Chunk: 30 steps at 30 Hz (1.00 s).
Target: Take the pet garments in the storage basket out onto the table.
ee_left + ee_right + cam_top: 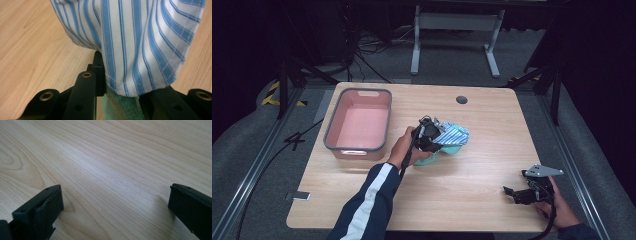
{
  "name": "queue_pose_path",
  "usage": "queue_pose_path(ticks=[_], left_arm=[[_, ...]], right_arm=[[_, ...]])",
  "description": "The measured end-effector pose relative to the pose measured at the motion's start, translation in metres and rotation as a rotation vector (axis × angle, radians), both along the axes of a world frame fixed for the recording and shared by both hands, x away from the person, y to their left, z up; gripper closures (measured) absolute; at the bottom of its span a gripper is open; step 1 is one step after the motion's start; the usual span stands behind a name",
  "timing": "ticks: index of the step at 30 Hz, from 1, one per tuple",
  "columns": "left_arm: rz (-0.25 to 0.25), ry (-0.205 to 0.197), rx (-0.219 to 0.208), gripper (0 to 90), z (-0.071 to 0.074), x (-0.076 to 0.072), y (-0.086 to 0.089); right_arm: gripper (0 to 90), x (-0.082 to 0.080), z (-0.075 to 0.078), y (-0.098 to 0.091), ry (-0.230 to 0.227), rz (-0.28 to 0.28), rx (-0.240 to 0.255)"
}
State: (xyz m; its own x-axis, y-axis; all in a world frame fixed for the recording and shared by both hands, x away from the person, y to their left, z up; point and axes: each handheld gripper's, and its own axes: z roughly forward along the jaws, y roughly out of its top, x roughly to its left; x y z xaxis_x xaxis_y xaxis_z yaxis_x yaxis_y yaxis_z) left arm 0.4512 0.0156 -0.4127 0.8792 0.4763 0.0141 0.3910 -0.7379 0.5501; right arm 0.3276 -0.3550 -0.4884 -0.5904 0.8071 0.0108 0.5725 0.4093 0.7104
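- Left gripper [430, 136]: stands at mid-worktop, jaws closed on a bundle of cloth. The left gripper view shows the blue-striped cloth [140, 42] pinched between the jaws, with a green cloth [122, 107] bunched beneath it in the same grip.
- Location of the cloth: on the high view the striped cloth [453, 134] sits at the centre of the worktop [482, 165], just right of the pink basin [359, 125]. Whether it rests on the wood or hangs just clear, I cannot tell.
- Right gripper [518, 194]: rests near the worktop's front right corner, well apart from the cloth, jaws wide open and holding nothing.
- Risk, slippage: the grip takes two layers near a hem; the green layer could slide out if the bundle is lifted quickly.
- Risk, snagging: trailing folds may drag on the worktop or catch the basin rim during a carry across.
- Risk, partial drop: loose fabric could drape over the basin's wall instead of landing inside.
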Motion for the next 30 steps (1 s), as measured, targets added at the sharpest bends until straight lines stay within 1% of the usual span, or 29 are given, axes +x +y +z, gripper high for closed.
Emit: queue_pose_path(ticks=[1, 3, 5, 6, 11, 13, 14, 15, 16, 17, 19, 20, 22, 23, 24, 25, 26, 27, 29, 30], left_arm=[[-0.004, 0.0, 0.009, 73.8, -0.002, 0.0, -0.001], [-0.003, 0.009, 0.004, 73.3, -0.006, -0.001, -0.004], [-0.009, 0.019, 0.017, 72.7, -0.011, -0.002, -0.006], [-0.012, 0.025, 0.03, 72.4, -0.013, -0.002, -0.007], [-0.019, 0.033, 0.037, 69.8, -0.022, -0.005, -0.011], [-0.027, 0.03, 0.052, 67.7, -0.025, -0.006, -0.012], [-0.028, 0.035, 0.07, 66.8, -0.025, -0.007, -0.013], [-0.026, 0.031, 0.058, 65.6, -0.028, -0.007, -0.014], [-0.032, 0.032, 0.06, 64.0, -0.029, -0.007, -0.014], [-0.02, 0.037, 0.053, 61.1, -0.03, -0.008, -0.014], [-0.021, 0.04, 0.051, 55.3, -0.03, -0.008, -0.014], [-0.018, 0.04, 0.062, 52.0, -0.029, -0.009, -0.014], [-0.011, 0.034, 0.046, 44.2, -0.027, -0.01, -0.014], [-0.014, 0.033, 0.053, 41.9, -0.025, -0.01, -0.013], [-0.006, 0.023, 0.034, 40.6, -0.024, -0.011, -0.012], [-0.008, 0.024, 0.048, 39.3, -0.021, -0.011, -0.011], [-0.004, 0.016, 0.021, 39.1, -0.021, -0.012, -0.011], [-0.006, 0.018, 0.022, 38.6, -0.019, -0.013, -0.01], [-0.013, 0.009, 0.01, 35.6, -0.016, -0.015, -0.008], [-0.015, 0.005, 0.013, 35.0, -0.014, -0.015, -0.007]], right_arm=[[0.3, 0.0, 0.0, 0.0, 0.0, 0.0, 0.0], [0.3, 0.0, 0.0, 0.0, 0.0, 0.0, 0.0], [0.2, 0.0, 0.0, 0.0, 0.0, 0.0, 0.0], [0.3, 0.0, 0.0, 0.0, 0.0, 0.0, 0.0], [0.2, 0.0, 0.0, 0.0, 0.0, 0.0, 0.0], [0.2, 0.0, 0.0, 0.0, 0.0, 0.0, 0.0], [0.3, 0.0, 0.0, 0.0, 0.0, 0.0, 0.0], [0.3, 0.0, 0.0, 0.0, 0.0, 0.0, 0.0], [0.2, 0.0, 0.0, 0.0, 0.0, 0.0, 0.0], [0.3, 0.0, 0.0, 0.0, 0.0, 0.0, 0.0], [0.3, 0.0, 0.0, 0.0, 0.0, 0.0, 0.0], [0.2, 0.0, 0.0, 0.0, 0.0, 0.0, 0.0], [0.2, 0.0, 0.0, 0.0, 0.0, 0.0, 0.0], [0.2, 0.0, 0.0, 0.0, 0.0, 0.0, 0.0], [0.3, 0.0, 0.0, 0.0, 0.0, 0.0, 0.0], [0.2, 0.0, 0.0, 0.0, 0.0, 0.0, 0.0], [0.2, 0.0, 0.0, 0.0, 0.0, 0.0, 0.001], [0.3, 0.0, 0.0, 0.0, 0.0, 0.0, 0.0], [0.3, 0.0, 0.0, 0.0, 0.0, 0.0, 0.0], [0.3, 0.0, 0.0, 0.0, 0.0, 0.0, 0.0]])
